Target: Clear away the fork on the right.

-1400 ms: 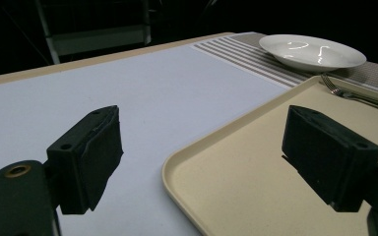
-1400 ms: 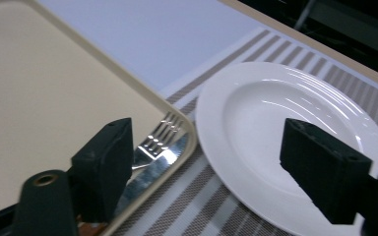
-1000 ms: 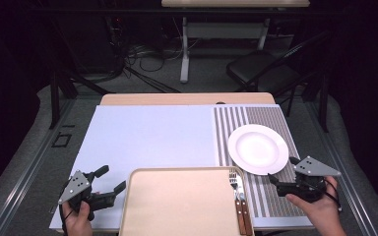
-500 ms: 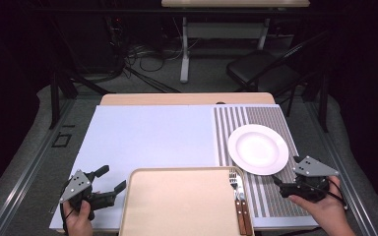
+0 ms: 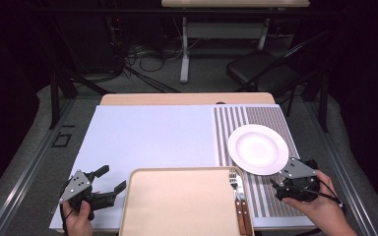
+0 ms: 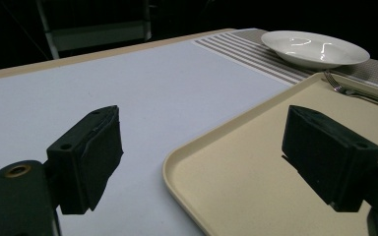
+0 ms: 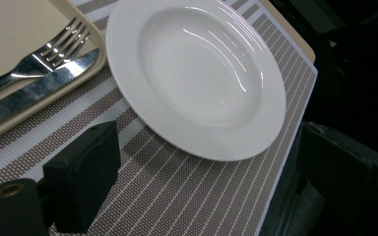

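Note:
A beige tray [image 5: 177,206] lies at the near edge of the table. A fork [image 5: 235,182] and a knife [image 5: 243,211] rest side by side along its right edge. A white plate [image 5: 258,149] sits on the striped placemat [image 5: 256,115], just beyond the tray's right corner. My left gripper [image 5: 112,179] is open at the tray's left rim [image 6: 177,162]; one jaw is over the tray, the other over the pale mat. My right gripper [image 5: 293,176] is open just short of the plate [image 7: 197,73], with nothing between its jaws. The fork [image 7: 54,49] and knife [image 7: 39,88] lie to its left.
A pale blue mat [image 5: 147,137] covers the left and middle of the table. The striped placemat reaches the table's right edge, and the right gripper's outer jaw hangs past it. A black chair [image 5: 261,73] and cables stand on the floor beyond the table.
My right gripper has shifted slightly to the left beside the plate. The left gripper has hardly moved. Both stay open.

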